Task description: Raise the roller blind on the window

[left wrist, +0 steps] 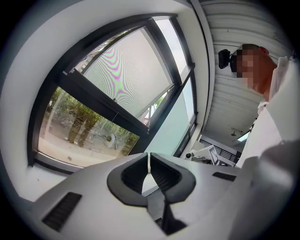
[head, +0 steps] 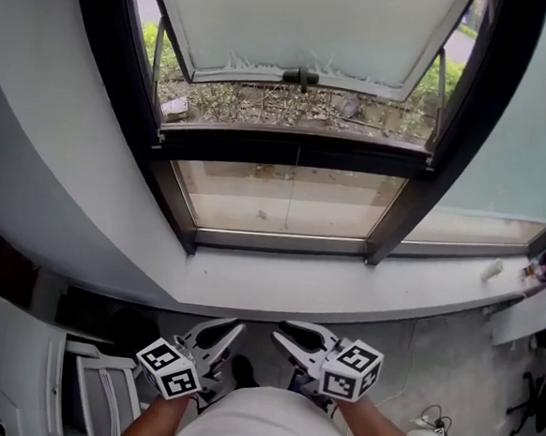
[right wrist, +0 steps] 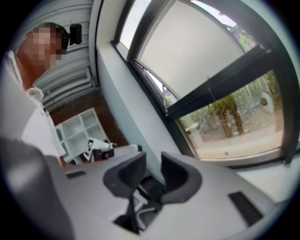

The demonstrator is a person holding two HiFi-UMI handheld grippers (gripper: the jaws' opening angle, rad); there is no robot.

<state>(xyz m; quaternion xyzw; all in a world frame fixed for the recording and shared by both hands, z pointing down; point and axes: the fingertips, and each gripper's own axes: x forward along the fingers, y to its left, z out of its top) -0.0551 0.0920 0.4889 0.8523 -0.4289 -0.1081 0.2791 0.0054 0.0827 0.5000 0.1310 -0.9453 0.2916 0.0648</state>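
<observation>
Jaws pressed together, empty, on your left gripper (left wrist: 149,157); spread, empty, on your right gripper (right wrist: 152,158).
The roller blind (head: 307,22) hangs ahead, above both; its bottom bar (head: 265,76) runs crosswise, about equally far from each.

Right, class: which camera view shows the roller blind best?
The left gripper view: the roller blind shows whole, covering the upper pane. In the right gripper view the roller blind runs to the picture's edge; the head view foreshortens it steeply.
</observation>
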